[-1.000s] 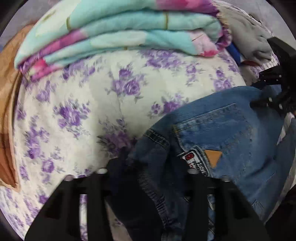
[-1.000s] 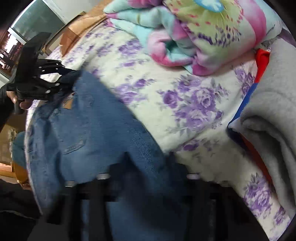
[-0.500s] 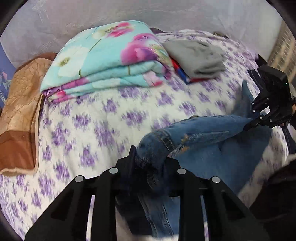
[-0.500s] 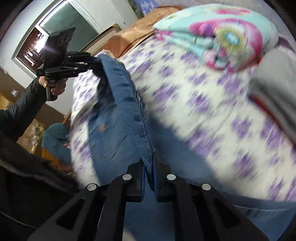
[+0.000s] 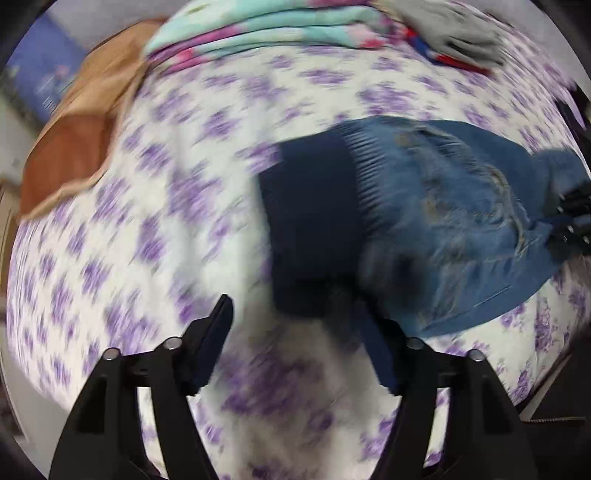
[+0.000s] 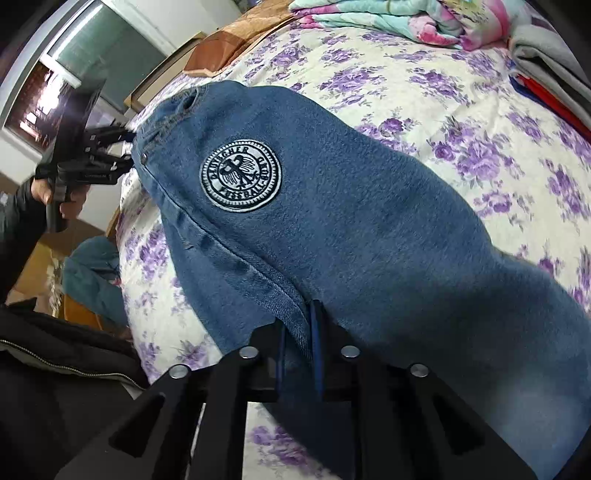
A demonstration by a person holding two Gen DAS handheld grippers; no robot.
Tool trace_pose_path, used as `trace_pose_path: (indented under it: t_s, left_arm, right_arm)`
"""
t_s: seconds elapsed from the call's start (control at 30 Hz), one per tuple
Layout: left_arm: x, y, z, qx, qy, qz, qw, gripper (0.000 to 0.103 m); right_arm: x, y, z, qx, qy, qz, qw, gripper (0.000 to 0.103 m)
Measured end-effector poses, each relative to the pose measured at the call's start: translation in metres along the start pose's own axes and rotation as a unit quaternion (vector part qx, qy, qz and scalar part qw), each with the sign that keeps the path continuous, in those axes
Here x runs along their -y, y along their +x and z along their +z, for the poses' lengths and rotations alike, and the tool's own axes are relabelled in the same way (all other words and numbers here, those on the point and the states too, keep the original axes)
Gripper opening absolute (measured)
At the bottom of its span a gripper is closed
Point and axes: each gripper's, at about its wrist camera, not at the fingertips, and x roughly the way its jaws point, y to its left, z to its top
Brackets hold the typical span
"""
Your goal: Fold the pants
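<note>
The blue denim pants (image 6: 369,229) lie across the bed, with a round eagle patch (image 6: 241,176) facing up. My right gripper (image 6: 298,325) is shut on the pants' side seam. In the blurred left wrist view the pants (image 5: 443,206) lie ahead and to the right. My left gripper (image 5: 299,332) stands wide open, its jaws far apart and nothing between them. In the right wrist view the left gripper (image 6: 122,151) sits at the pants' waist end; whether it touches the cloth I cannot tell.
The bed has a white cover with purple flowers (image 6: 461,122). A folded turquoise and pink quilt (image 5: 266,26) and a grey garment (image 6: 546,55) lie at the far end. A brown cushion (image 5: 74,147) lies at the left. A teal cloth (image 6: 92,280) lies beside the bed.
My left gripper has opened and let go of the waist. The pants have come down from hanging between the grippers and now lie spread on the bed, patch side up.
</note>
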Motion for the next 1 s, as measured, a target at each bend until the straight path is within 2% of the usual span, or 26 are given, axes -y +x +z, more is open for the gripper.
trace_pose_path:
  t_s: [0.1,0.17,0.23,0.3,0.33,0.37,0.4,0.53,0.6,0.7,0.73,0.83,0.87,1.0]
  left_arm:
    - [-0.022,-0.016,-0.012,0.008,-0.046,-0.003,0.9989,0.075]
    - [-0.028,-0.026,-0.011,0.012,-0.072,-0.021,0.9971,0.078]
    - [-0.024,-0.036,-0.003,0.022,-0.088,-0.046,0.9948,0.086]
    - [-0.013,-0.040,0.008,0.020,-0.092,-0.067,0.9933,0.092]
    - [-0.005,-0.041,0.014,0.018,-0.089,-0.075,0.9930,0.092]
    - [0.003,-0.040,0.019,0.014,-0.085,-0.081,0.9929,0.092]
    - [0.010,-0.037,0.023,0.007,-0.083,-0.088,0.9926,0.092]
    - [0.026,-0.014,0.036,-0.040,-0.103,-0.103,0.9885,0.093]
    - [0.027,-0.006,0.039,-0.058,-0.125,-0.111,0.9842,0.093]
    - [0.019,0.002,0.042,-0.079,-0.165,-0.131,0.9744,0.093]
    - [0.013,0.005,0.044,-0.088,-0.184,-0.142,0.9687,0.093]
    - [0.003,0.016,0.045,-0.117,-0.236,-0.160,0.9513,0.093]
    - [0.003,0.017,0.045,-0.124,-0.245,-0.161,0.9481,0.093]
    - [0.006,0.008,0.043,-0.134,-0.248,-0.151,0.9475,0.093]
  right_arm:
    - [-0.006,-0.005,-0.005,0.013,0.003,-0.012,1.000,0.016]
    - [-0.006,-0.008,-0.007,0.021,0.012,-0.017,1.000,0.016]
    - [-0.006,-0.009,-0.007,0.024,0.015,-0.024,0.999,0.017]
    - [-0.010,-0.010,-0.006,0.026,0.011,-0.030,0.999,0.024]
    - [-0.011,-0.006,-0.005,0.026,0.009,-0.031,0.999,0.030]
    - [-0.015,-0.004,-0.003,0.026,0.007,-0.032,0.999,0.037]
    - [-0.018,-0.003,-0.003,0.026,0.005,-0.031,0.999,0.040]
    - [-0.021,-0.006,-0.007,0.037,0.012,-0.035,0.999,0.043]
    - [-0.020,-0.010,-0.008,0.046,0.022,-0.039,0.998,0.044]
    - [-0.023,-0.020,-0.009,0.066,0.020,-0.052,0.996,0.059]
    - [-0.025,-0.021,-0.009,0.069,0.014,-0.060,0.996,0.063]
    - [-0.029,-0.014,-0.009,0.060,-0.004,-0.069,0.996,0.063]
    - [-0.030,-0.012,-0.009,0.058,-0.006,-0.074,0.996,0.063]
    - [-0.032,-0.004,-0.004,0.058,-0.021,-0.089,0.994,0.063]
